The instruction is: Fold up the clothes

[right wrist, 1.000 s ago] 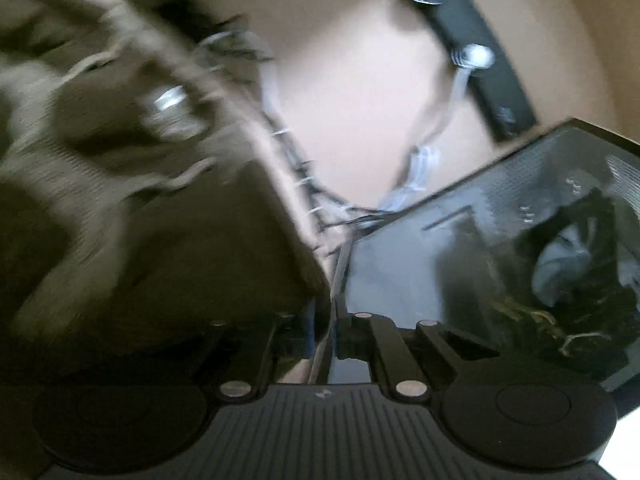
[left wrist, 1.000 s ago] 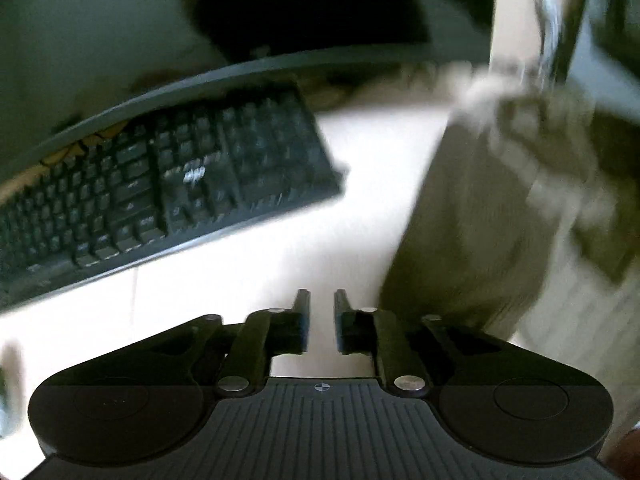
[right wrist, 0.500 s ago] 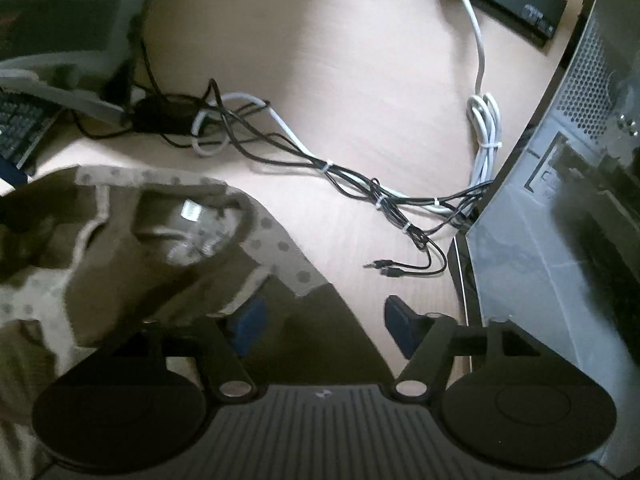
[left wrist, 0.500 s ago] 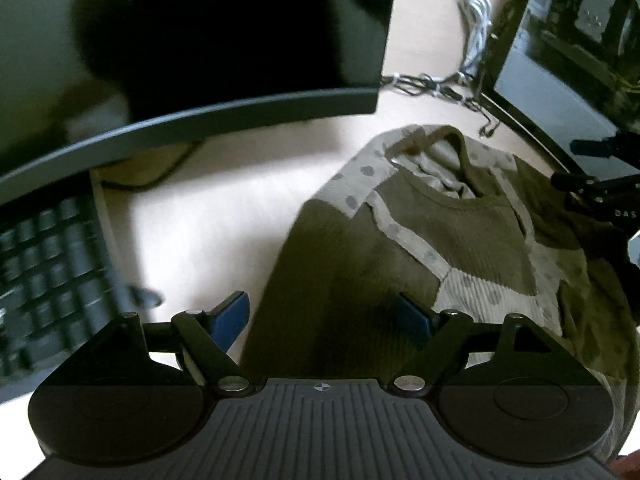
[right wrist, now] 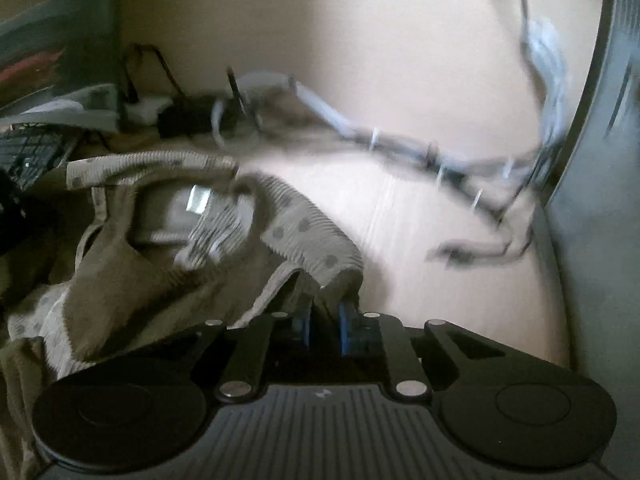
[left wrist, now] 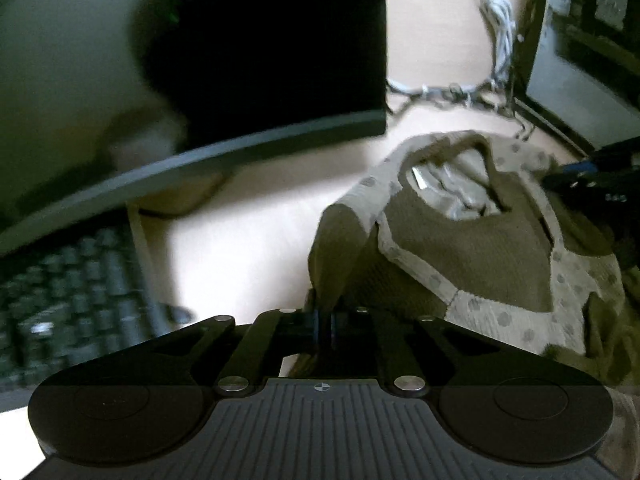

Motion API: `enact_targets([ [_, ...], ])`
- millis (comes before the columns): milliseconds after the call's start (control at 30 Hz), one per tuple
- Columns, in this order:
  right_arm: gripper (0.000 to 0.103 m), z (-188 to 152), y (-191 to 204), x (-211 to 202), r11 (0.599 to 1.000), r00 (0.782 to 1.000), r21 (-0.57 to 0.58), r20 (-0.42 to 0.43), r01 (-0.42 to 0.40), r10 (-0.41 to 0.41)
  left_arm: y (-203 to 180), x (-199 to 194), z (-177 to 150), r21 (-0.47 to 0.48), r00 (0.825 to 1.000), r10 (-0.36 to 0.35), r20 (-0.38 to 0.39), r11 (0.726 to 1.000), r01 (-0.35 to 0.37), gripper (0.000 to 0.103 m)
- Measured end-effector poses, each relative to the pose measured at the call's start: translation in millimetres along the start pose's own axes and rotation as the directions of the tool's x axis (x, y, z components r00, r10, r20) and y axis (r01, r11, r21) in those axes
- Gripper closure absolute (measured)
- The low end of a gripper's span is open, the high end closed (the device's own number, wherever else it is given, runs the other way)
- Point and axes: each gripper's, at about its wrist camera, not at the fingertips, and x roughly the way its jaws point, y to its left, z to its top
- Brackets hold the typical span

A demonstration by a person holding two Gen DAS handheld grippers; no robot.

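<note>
progress: we judge it early, the garment [left wrist: 460, 248] lies crumpled and unfolded on the table [left wrist: 248, 240], neckline up, no clean fold visible
done: we have both claws pinching the shoulder areas, that is all
left: spread it flat, fold sleeves and body, we see none of that yet
left claw [left wrist: 323, 326]: drawn tight on a ridge of olive cloth at the garment's near left edge
right claw [right wrist: 324, 328]: jaws closing, a tuft of cloth between the blue pads [right wrist: 345, 330] and pressed by them
garment place: middle of the table, between the monitor [left wrist: 260, 60] and the computer case [right wrist: 600, 160]
around: keyboard [left wrist: 80, 280] well to the left; cable bundle [right wrist: 400, 148] just beyond the collar; white cord [left wrist: 500, 20] at the back
in the way: we think the cables near the collar could snag if the cloth is dragged back; monitor base and case leave little room to spread
note: right view blurred, cable detail unclear
</note>
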Motion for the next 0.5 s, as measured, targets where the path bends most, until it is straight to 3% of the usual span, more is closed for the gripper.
enact_targets([
  [67,0.099,3,3,-35,1.000,0.997,0.008,0.076,0.028,-0.028,9,-28,-6,-0.026,0.999,0.014,0.051,1.000,-0.013,0.098],
  [200,0.100,6,20,-115,0.996,0.975,0.028,0.206,0.085,-0.089,24,-100,-28,-0.077,0.983,0.008,0.185,0.997,0.007,0.098],
  [367,0.101,-16,67,-172,0.984,0.948,0.012,0.267,0.177,-0.173,30,-164,-67,-0.056,0.965,0.010,0.263,0.998,0.005,0.099],
  [500,0.103,-30,86,-232,0.967,0.900,0.119,0.354,0.227,-0.255,39,-220,-82,-0.087,0.925,0.030,0.379,0.996,0.003,0.102],
])
